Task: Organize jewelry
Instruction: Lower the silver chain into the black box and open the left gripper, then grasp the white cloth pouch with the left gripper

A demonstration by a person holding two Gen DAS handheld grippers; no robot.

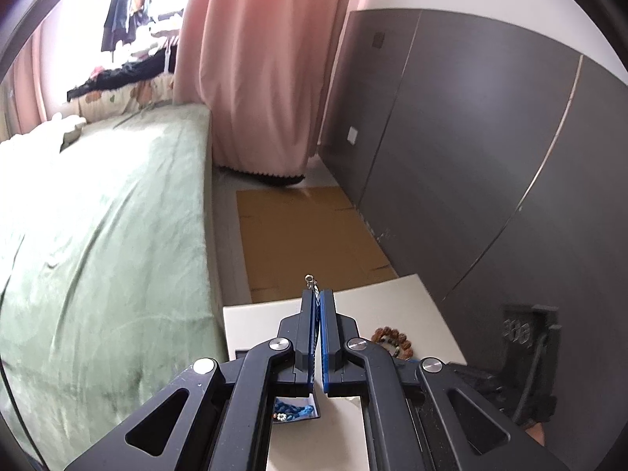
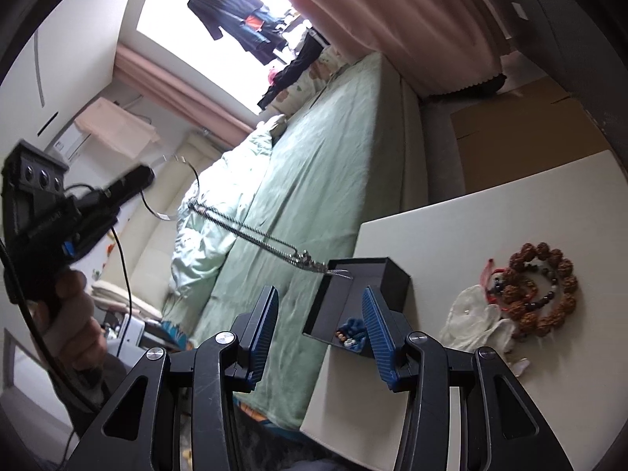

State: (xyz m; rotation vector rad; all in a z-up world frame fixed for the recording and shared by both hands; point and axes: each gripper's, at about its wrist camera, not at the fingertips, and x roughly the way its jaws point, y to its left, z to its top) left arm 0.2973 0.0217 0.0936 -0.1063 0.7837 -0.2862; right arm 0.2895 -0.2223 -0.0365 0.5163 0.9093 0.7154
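1. A bed with a green cover (image 2: 314, 165) fills the room beside a white table (image 2: 490, 212); flattened cardboard (image 1: 310, 235) lies on the floor beyond the table's far edge.
2. The left gripper (image 1: 317, 294) is shut, its blue pads pinching a small metal clasp (image 1: 310, 280) that pokes out past the tips. In the right wrist view it is a dark blurred shape (image 2: 129, 180) held in a person's hand (image 2: 74, 314) out over the bed.
3. The right gripper (image 2: 320, 306) stands partly open with nothing between its pads; one finger hangs over the bed side, the other just in front of the box.
4. A black open box (image 2: 392, 278) sits at the table's bed-side edge, with blue beads (image 2: 353, 327) in its bottom.
5. A silver chain (image 2: 251, 235) stretches taut in the air over the bed, its lower end reaching the box's rim; its upper end probably leads to the left gripper, though blur hides the join.
6. A brown bead bracelet (image 2: 549, 286) lies toward the table's opposite edge, touching a darker bead string (image 2: 537, 306), a red cord (image 2: 490, 274) and a white cloth (image 2: 475, 314).
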